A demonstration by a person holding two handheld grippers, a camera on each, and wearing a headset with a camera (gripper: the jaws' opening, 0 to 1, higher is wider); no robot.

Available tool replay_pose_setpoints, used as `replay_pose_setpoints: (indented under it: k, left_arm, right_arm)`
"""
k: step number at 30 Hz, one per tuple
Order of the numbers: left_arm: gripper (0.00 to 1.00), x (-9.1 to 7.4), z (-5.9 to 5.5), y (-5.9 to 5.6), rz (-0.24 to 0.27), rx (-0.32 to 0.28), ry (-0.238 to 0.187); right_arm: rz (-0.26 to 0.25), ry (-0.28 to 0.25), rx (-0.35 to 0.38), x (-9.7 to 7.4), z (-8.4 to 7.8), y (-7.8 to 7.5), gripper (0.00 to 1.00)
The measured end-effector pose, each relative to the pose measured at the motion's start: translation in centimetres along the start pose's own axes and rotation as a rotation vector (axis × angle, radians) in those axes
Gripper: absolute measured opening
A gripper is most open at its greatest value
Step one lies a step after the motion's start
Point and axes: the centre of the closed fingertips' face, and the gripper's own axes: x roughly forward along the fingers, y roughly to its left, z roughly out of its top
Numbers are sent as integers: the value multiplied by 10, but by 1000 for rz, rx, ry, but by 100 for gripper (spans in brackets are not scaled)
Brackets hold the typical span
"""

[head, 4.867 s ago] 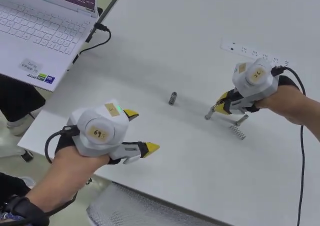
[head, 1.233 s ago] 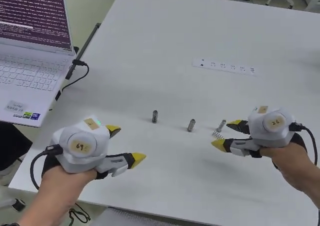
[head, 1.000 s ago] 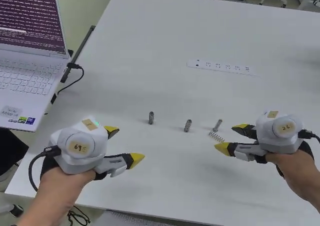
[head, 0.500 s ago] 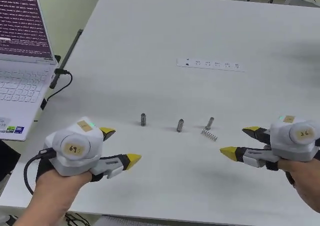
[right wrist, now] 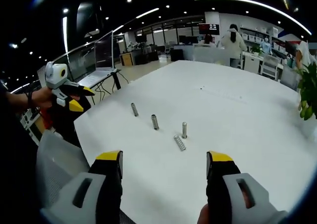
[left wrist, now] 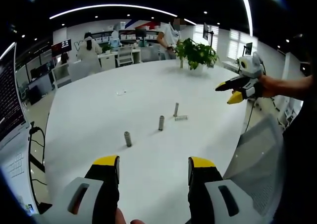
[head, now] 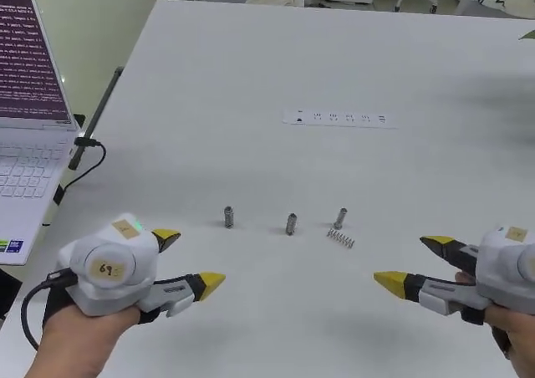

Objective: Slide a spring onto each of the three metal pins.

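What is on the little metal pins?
Seen from the head view, the left pin and middle pin each wear a spring that hides the shaft. The right pin is bare; a loose spring lies beside it.

On the table (head: pixel 251 77), pins (head: pixel 291 223) stand in a row, spring (head: pixel 340 239) beside the rightmost.

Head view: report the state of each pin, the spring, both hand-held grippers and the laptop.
Left pin: upright, spring on.
Middle pin: upright, spring on.
Right pin: upright, bare.
Loose spring: lying flat beside right pin.
Left hand-held gripper: open, empty.
Right hand-held gripper: open, empty.
Laptop: open, screen lit.
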Motion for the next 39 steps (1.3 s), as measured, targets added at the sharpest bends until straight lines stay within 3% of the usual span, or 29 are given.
replay_pose_setpoints:
  k: [9, 17, 19, 23, 39]
  left_arm:
    - [51, 1, -1, 0, -6, 5, 10]
    - [51, 4, 7, -4, -19, 23, 11]
    - [51, 7, 11, -6, -24, 24, 5]
    - [51, 12, 14, -13, -39, 39, 7]
    - [51, 32, 25, -34, -99, 106, 24]
  right_arm:
    - [-25, -7, 35, -7, -10, 9, 71]
    - [-22, -3, 35, -7, -12, 15, 72]
    - [-28, 17, 11, -9, -14, 14, 72]
    - [-23, -5, 25, -12, -10, 16, 72]
    - [-26, -6, 32, -23, -14, 13, 74]
